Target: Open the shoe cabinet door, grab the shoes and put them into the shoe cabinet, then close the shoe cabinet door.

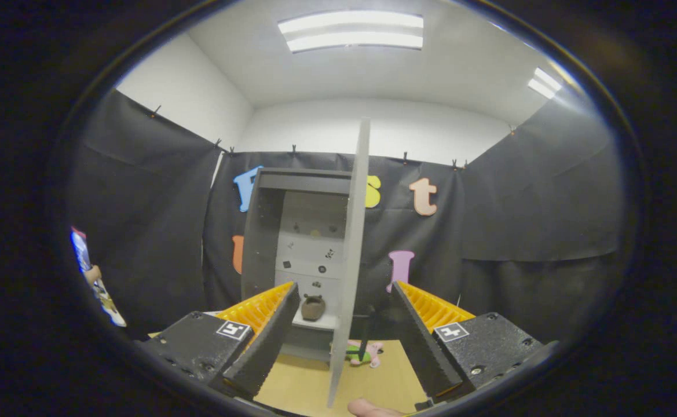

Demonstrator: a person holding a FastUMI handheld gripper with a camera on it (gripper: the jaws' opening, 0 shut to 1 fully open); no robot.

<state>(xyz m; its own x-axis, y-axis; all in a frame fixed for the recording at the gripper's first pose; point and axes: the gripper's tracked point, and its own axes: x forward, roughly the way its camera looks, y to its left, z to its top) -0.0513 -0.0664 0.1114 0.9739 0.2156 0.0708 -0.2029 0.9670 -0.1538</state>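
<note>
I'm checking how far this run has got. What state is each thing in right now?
Shoe cabinet door: swung open, seen edge-on between the claw's fingers.
Shoe cabinet: open, inside visible.
Brown shoe: resting on a lower shelf inside the cabinet.
Pink and green shoe: lying on the floor just beyond the door, not yet stored.
Claw: open, fingers spread wide, holding nothing.

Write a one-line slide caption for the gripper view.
Open gripper faces the shoe cabinet, door edge-on between its fingers, one shoe on a shelf.
</note>
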